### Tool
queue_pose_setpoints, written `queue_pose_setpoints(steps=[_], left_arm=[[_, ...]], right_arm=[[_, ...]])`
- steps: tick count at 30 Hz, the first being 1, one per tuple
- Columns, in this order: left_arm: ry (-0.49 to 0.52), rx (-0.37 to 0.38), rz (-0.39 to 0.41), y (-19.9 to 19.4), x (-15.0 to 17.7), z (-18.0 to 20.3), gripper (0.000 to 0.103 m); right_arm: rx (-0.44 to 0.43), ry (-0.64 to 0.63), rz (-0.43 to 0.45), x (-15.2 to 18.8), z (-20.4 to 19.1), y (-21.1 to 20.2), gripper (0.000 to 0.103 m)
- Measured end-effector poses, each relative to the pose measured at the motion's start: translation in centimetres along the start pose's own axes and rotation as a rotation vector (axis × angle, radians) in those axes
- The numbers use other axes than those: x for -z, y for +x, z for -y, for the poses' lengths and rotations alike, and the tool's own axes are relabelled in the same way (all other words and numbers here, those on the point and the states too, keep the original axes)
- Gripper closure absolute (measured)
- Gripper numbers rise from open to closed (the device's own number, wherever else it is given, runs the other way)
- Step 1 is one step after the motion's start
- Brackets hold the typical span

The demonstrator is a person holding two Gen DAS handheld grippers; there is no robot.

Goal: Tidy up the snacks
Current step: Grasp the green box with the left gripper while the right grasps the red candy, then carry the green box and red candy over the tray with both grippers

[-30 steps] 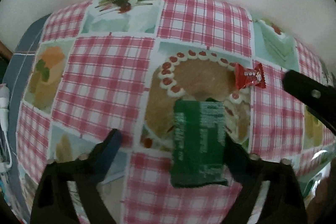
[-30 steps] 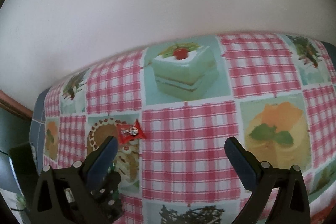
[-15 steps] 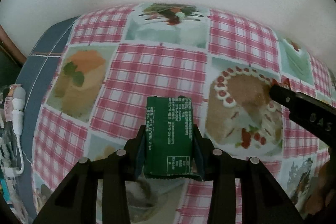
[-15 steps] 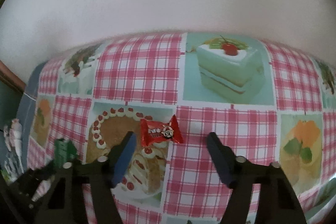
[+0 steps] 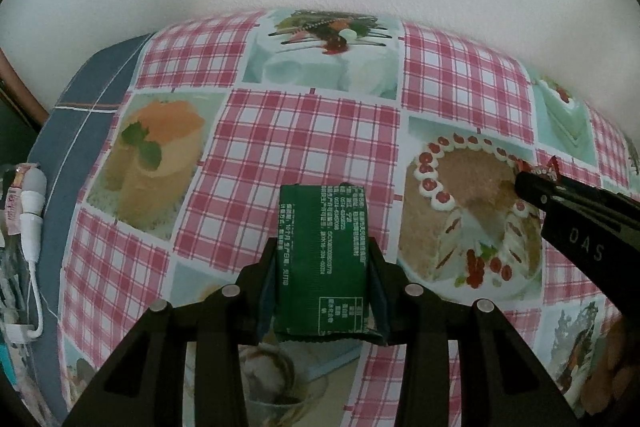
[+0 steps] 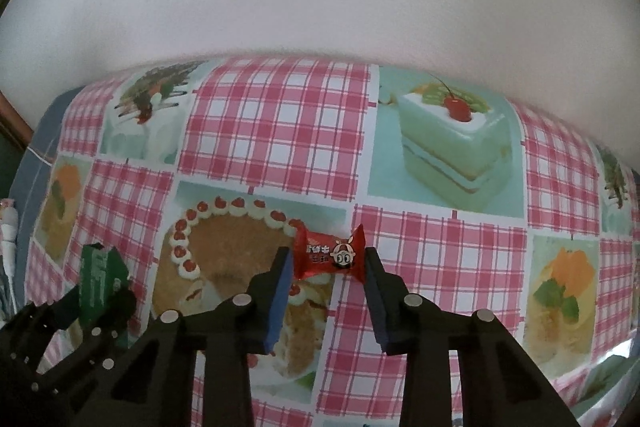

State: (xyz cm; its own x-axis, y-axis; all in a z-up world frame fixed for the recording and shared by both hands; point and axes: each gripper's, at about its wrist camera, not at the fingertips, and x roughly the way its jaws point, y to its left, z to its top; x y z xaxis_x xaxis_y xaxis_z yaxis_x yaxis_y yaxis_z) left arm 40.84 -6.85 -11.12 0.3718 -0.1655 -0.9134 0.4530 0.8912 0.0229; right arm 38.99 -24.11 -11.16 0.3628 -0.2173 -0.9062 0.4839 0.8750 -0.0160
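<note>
Left tool (image 5: 322, 267): pitched steeply downward, jaws clamped on both long sides of the green packet (image 5: 322, 259), blue pads pressed flat against it. Seen low at the left edge of the right wrist view too. Right tool (image 6: 326, 291): also angled steeply down, jaws just closing in, blue pads at either twisted end of the red candy (image 6: 329, 257), whether pressing yet unclear.

My green packet (image 5: 322, 267), dark foil with white print, sits upright at the lower centre of the left view, pinched on both long sides by my left jaws. My red candy (image 6: 330, 255), twist-ended with a cartoon face, lies at the centre of the right view on the worktop between my closing right jaws.
</note>
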Motion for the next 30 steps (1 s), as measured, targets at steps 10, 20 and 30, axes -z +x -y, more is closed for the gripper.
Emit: queue_pose_setpoints(steps=[10,20,30], left_arm=[[-0.016,-0.037,-0.003,-0.2,0.3,0.8,0.062],[-0.096,-0.006,-0.082,-1.3,2.9,0.7,0.062],[-0.145,0.024,-0.118,-6.5,7.6,3.3,0.062]], right_arm=[[-0.034,-0.011,0.002,1.5,1.5,-1.8,0.082],[-0.096,0.033,0.008,4.8,4.9,-5.4,0.086],[-0.142,0.105,0.062,9.5,10.1,-14.8,0.086]])
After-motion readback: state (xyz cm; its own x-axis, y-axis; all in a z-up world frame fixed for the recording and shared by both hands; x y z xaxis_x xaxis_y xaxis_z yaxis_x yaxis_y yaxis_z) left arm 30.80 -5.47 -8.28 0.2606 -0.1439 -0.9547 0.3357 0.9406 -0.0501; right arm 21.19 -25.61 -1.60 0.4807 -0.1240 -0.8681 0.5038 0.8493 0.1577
